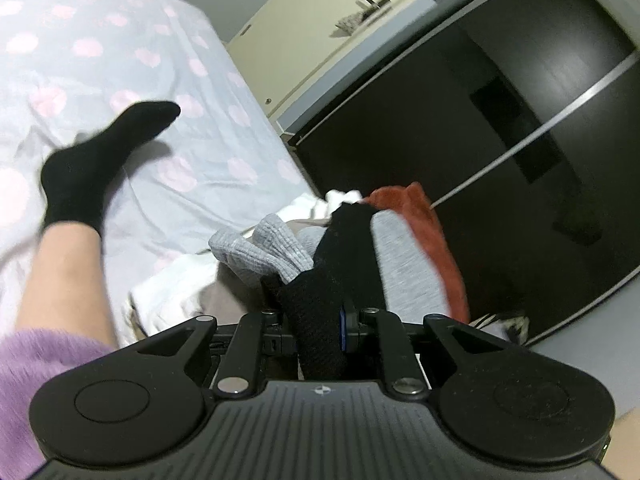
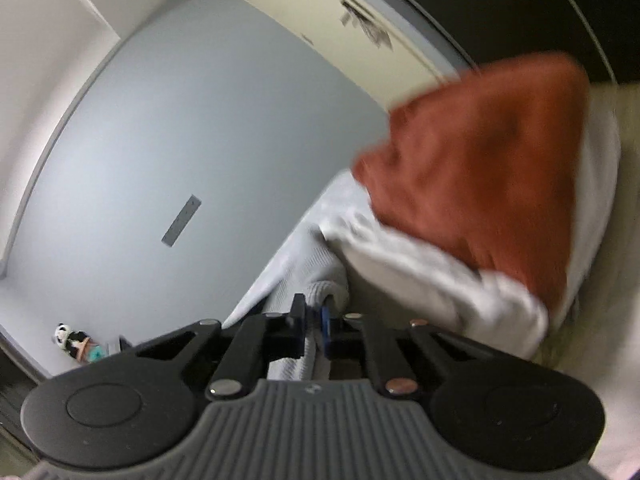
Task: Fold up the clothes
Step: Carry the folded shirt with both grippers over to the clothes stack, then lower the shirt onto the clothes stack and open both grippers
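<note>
In the left wrist view my left gripper (image 1: 316,316) is shut on a black knit garment (image 1: 320,312) that rises from a pile of clothes: a grey ribbed piece (image 1: 264,252), a grey cloth (image 1: 408,264), a rust-red cloth (image 1: 432,236) and white pieces (image 1: 340,200). In the right wrist view my right gripper (image 2: 314,320) is shut on a light grey ribbed cloth (image 2: 296,264), held up in the air. Beside it hang the rust-red cloth (image 2: 480,160) and a white cloth (image 2: 440,272), both blurred.
A bed with a pale blue, pink-dotted sheet (image 1: 180,152) lies at the left. A person's leg in a black sock (image 1: 88,168) rests over it. A dark wardrobe (image 1: 500,120) stands at the right. A panda toy (image 2: 72,340) sits by the grey wall (image 2: 180,120).
</note>
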`<move>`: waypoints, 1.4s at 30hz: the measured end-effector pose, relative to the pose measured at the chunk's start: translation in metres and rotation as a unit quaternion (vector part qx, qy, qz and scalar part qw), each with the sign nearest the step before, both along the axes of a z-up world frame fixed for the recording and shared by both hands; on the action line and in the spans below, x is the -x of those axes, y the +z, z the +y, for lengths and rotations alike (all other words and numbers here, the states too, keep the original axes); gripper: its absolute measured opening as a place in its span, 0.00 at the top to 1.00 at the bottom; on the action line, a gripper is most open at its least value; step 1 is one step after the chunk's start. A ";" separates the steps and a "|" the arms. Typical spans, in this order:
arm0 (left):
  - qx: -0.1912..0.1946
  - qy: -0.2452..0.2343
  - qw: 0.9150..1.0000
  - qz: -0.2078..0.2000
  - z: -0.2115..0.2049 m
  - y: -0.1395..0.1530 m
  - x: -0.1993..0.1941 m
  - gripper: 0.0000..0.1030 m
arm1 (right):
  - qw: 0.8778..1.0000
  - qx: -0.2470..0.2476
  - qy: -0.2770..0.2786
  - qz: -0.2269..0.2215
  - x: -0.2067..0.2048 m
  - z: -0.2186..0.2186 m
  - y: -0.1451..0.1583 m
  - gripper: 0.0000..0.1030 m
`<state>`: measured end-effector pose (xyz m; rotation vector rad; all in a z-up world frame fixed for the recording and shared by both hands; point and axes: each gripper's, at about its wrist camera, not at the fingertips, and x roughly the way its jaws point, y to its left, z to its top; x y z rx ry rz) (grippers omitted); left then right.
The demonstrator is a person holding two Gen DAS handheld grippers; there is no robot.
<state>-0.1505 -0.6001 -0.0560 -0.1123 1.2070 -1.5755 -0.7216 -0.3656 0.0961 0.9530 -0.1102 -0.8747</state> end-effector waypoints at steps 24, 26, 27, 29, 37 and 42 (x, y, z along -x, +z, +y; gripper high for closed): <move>0.017 -0.021 0.996 -0.086 0.023 0.004 0.019 0.74 | 0.975 -0.001 -0.117 0.187 -0.022 0.032 0.016 0.68; 0.033 -0.020 0.993 -0.110 0.033 0.012 0.021 0.74 | 0.975 0.019 -0.106 0.195 -0.034 0.052 0.025 0.75; 0.041 -0.020 0.992 -0.119 0.039 0.016 0.021 0.74 | 0.975 0.027 -0.098 0.197 -0.041 0.061 0.027 0.76; 0.051 -0.018 0.988 -0.143 0.049 0.023 0.023 0.74 | 0.975 0.027 -0.090 0.201 -0.059 0.070 0.026 0.76; 0.085 -0.033 0.958 -0.271 0.091 0.055 0.050 0.61 | 0.958 0.034 -0.113 0.262 -0.108 0.103 0.026 0.74; 0.094 -0.045 0.941 -0.323 0.116 0.069 0.078 0.56 | 0.943 0.059 -0.121 0.303 -0.125 0.131 0.037 0.65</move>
